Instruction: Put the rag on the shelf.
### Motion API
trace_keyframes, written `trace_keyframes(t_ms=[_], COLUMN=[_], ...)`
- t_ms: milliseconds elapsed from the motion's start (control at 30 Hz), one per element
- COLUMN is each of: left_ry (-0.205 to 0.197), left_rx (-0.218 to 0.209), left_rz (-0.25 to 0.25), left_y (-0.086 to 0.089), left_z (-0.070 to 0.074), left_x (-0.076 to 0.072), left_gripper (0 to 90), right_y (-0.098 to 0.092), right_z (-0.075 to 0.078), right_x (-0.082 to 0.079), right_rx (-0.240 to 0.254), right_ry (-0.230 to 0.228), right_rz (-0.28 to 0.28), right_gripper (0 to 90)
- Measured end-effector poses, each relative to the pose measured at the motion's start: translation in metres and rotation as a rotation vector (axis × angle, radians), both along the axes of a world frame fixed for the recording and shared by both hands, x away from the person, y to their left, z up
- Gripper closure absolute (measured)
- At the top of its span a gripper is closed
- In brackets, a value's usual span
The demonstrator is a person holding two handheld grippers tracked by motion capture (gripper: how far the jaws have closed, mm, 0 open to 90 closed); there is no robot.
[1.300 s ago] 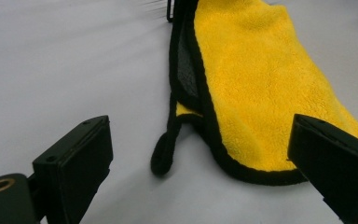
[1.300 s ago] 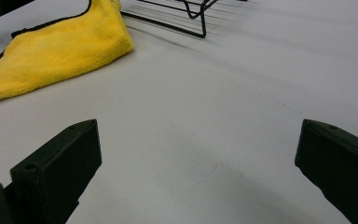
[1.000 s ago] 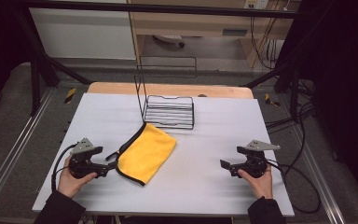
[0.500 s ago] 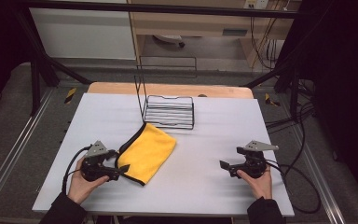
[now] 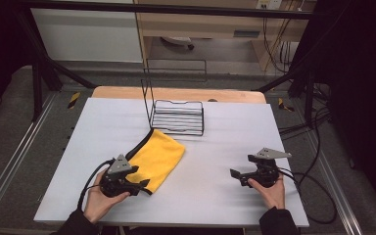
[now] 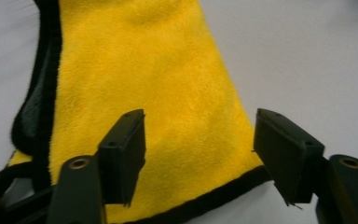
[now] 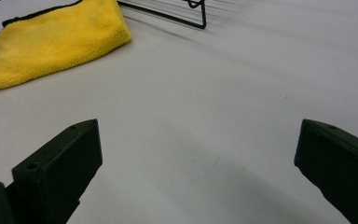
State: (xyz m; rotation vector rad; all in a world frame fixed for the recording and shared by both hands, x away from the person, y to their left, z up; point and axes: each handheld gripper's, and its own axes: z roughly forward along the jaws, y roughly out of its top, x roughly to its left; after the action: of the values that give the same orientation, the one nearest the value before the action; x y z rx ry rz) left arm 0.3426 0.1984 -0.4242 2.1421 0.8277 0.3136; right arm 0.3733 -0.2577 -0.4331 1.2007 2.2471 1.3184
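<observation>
Left gripper (image 6: 198,154) at the near corner of the yellow cloth (image 5: 157,157), jaws just closing around the hem, not clamped yet. Cloth flat on the table (image 5: 274,127), just before the wire rack (image 5: 177,116). Right gripper (image 5: 239,177) wide open, idle. Grasp and everything after left.

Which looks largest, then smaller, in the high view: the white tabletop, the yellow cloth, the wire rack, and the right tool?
1. White tabletop.
2. Yellow cloth and wire rack: footprints look alike, so no ranking between them.
3. Right tool, smallest, though it lies nearer the camera.
</observation>
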Motion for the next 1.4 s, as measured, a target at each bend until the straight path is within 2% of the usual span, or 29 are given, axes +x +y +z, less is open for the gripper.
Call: trace_keyframes(t_ms=[167, 267, 367, 533, 667, 833, 967, 1100, 1267, 1400], left_ry=[0.034, 0.043, 0.035, 0.028, 0.024, 0.005, 0.004, 0.009, 0.029, 0.051], left_rx=[0.019, 0.039, 0.070, 0.082, 0.084, 0.106, 0.137, 0.154, 0.161, 0.120], left_rz=[-0.032, -0.033, -0.031, -0.023, -0.003, 0.027, 0.057, 0.063, 0.055, 0.045], left_y=[-0.014, -0.023, -0.029, -0.035, -0.038, -0.043, -0.046, -0.046, -0.046, -0.040], left_z=[-0.004, -0.008, -0.012, -0.017, -0.021, -0.023, -0.022, -0.020, -0.018, -0.018], left_x=[-0.005, -0.007, -0.007, -0.006, -0.003, -0.003, -0.002, 0.001, 0.004, 0.007], left_gripper=[46.6, 51.3, 53.4, 53.2, 53.3, 54.7, 62.4, 70.0, 75.8, 82.1], right_y=[0.001, 0.001, 0.001, 0.001, 0.002, 0.001, 0.002, 0.002, 0.002, 0.002], right_z=[-0.001, -0.001, -0.001, -0.001, -0.002, -0.002, -0.002, -0.002, -0.002, -0.002], right_x=[0.000, 0.000, 0.000, 0.000, 0.001, 0.000, 0.000, 0.000, 0.000, 0.001], right_rx=[-0.005, -0.006, -0.011, -0.011, -0.011, -0.009, -0.007, -0.007, -0.007, -0.009], right_ry=[0.005, 0.005, 0.003, 0.004, 0.004, 0.003, 0.004, 0.004, 0.007, 0.008], right_rz=[-0.001, -0.002, 0.002, 0.000, -0.002, -0.002, -0.003, -0.004, -0.005, -0.002], right_gripper=[1.3, 1.3, 1.3, 1.3, 1.2, 1.2, 1.2, 1.2, 1.2, 1.2])
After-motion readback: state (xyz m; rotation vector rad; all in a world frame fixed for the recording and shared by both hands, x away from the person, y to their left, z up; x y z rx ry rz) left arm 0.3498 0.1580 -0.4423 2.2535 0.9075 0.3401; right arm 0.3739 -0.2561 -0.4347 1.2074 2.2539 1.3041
